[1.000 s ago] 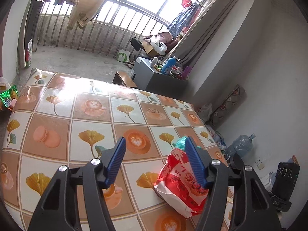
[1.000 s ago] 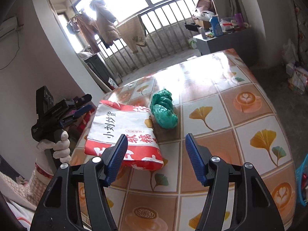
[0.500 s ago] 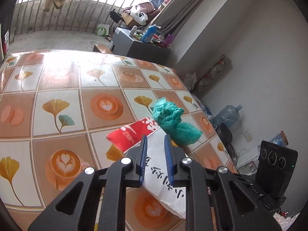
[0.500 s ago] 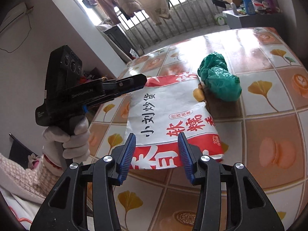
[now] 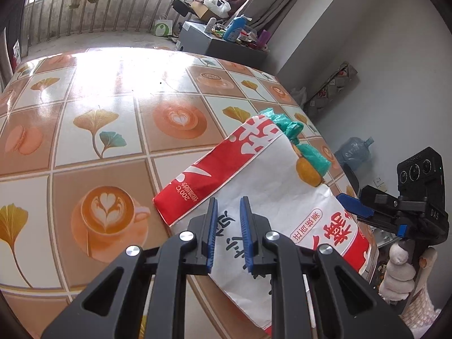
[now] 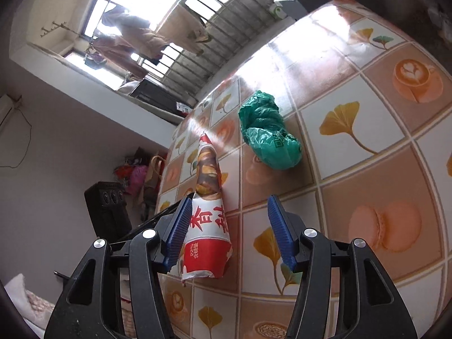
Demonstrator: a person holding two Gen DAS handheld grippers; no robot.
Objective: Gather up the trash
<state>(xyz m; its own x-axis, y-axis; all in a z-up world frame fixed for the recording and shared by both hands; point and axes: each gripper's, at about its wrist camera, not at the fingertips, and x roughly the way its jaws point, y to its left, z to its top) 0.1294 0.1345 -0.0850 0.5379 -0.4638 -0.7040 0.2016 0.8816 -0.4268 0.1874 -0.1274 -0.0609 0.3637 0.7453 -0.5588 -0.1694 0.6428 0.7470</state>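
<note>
The left gripper point(image 5: 228, 236) pinches the red-and-white bag point(image 5: 271, 186) on the tiled table point(image 5: 113, 107). A green bag point(image 6: 268, 135) lies beside it. The right gripper point(image 6: 227, 231) is opening around the bag's end. Railings point(image 5: 93, 14) line the back.

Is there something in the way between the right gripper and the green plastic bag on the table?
Nothing visible blocks it: only bare tablecloth lies between the right gripper and the green plastic bag. The jaws are opening; the red-and-white snack bag stands between them, against one side, off that path.
</note>
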